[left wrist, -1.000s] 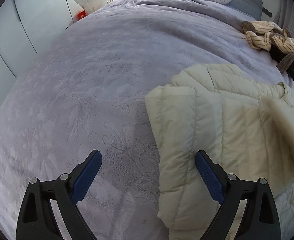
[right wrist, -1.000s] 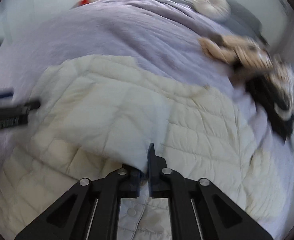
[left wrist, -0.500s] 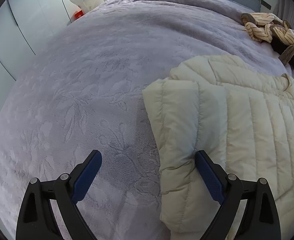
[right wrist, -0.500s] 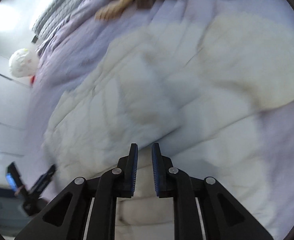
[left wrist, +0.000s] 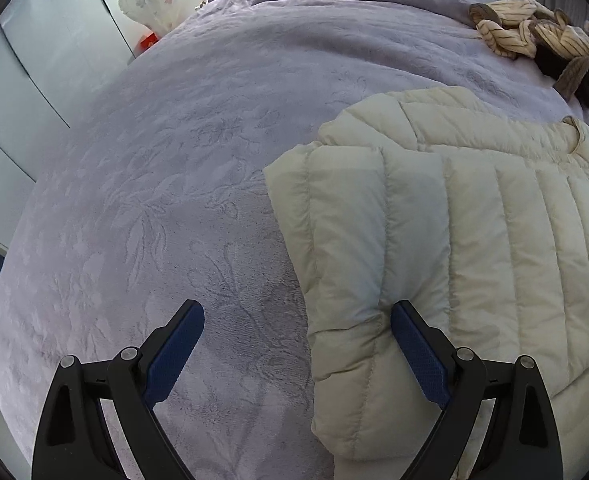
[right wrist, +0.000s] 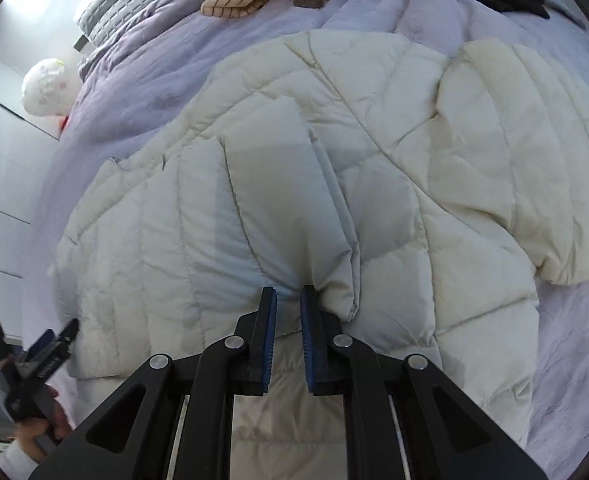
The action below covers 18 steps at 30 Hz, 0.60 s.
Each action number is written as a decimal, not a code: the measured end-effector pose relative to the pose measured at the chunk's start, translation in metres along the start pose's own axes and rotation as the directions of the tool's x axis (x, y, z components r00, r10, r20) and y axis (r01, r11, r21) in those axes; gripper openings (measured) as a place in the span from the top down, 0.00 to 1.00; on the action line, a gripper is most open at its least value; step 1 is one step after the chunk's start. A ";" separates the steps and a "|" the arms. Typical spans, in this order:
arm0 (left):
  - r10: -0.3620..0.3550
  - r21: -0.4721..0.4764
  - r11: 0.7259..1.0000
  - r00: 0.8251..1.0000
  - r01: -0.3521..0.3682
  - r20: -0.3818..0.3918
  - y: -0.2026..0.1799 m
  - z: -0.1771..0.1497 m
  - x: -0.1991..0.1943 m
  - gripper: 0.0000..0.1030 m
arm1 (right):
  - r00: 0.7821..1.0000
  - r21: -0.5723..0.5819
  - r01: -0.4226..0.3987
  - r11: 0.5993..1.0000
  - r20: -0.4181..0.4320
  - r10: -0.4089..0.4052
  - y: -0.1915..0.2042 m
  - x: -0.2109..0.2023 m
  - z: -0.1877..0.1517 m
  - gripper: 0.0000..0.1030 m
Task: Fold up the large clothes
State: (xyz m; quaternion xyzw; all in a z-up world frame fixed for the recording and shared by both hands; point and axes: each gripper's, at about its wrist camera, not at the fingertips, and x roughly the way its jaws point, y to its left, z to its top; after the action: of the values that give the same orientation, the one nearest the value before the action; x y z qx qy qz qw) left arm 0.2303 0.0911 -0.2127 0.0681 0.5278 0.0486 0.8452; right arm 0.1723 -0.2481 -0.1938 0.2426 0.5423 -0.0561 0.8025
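Grip on the right gripper (right wrist: 287,298) is the first concern: its jaws stand nearly closed with a narrow gap, and a folded flap of the jacket (right wrist: 334,184) is bunched right at the tips. Whether fabric is actually pinched cannot be told from this view. Judgement: if the hold is only on the puffy outer shell, the slick quilting could slide out during a lift and the flap would drop back unfolded.

Left gripper (left wrist: 296,326) has its jaws wide and holds nothing; one finger rests against the jacket's folded left edge, the other sits over the bed (left wrist: 154,200). Judgement: closing here would likely catch the purple cover along with the edge and drag both.

Jacket lies spread on the bed, one side folded inward, padding springy; folds may reopen unless pressed.

Farther off, striped clothes (left wrist: 526,26) lie near the collar. A wide fold could sweep into them.
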 end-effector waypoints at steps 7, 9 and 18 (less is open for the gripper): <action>-0.022 0.028 0.999 0.999 0.021 0.027 -0.004 0.007 -0.037 0.07 | 0.995 0.046 -0.094 0.994 0.021 0.093 -0.023 -0.038 0.002 0.83; -0.038 0.040 0.999 0.999 0.036 0.027 -0.010 0.008 -0.047 0.07 | 0.994 0.090 -0.107 0.990 0.025 0.105 -0.036 -0.047 0.001 0.77; -0.171 0.065 0.983 0.985 0.172 -0.021 -0.070 -0.003 -0.095 0.07 | 0.993 0.242 -0.117 0.963 0.028 0.113 -0.103 -0.079 -0.014 0.56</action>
State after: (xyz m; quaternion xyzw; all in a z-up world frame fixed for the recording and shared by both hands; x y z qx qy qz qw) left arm 0.1869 0.0078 -0.1419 0.0503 0.5394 -0.0417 0.8395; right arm 0.0923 -0.3456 -0.1603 0.3697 0.5106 -0.0773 0.7724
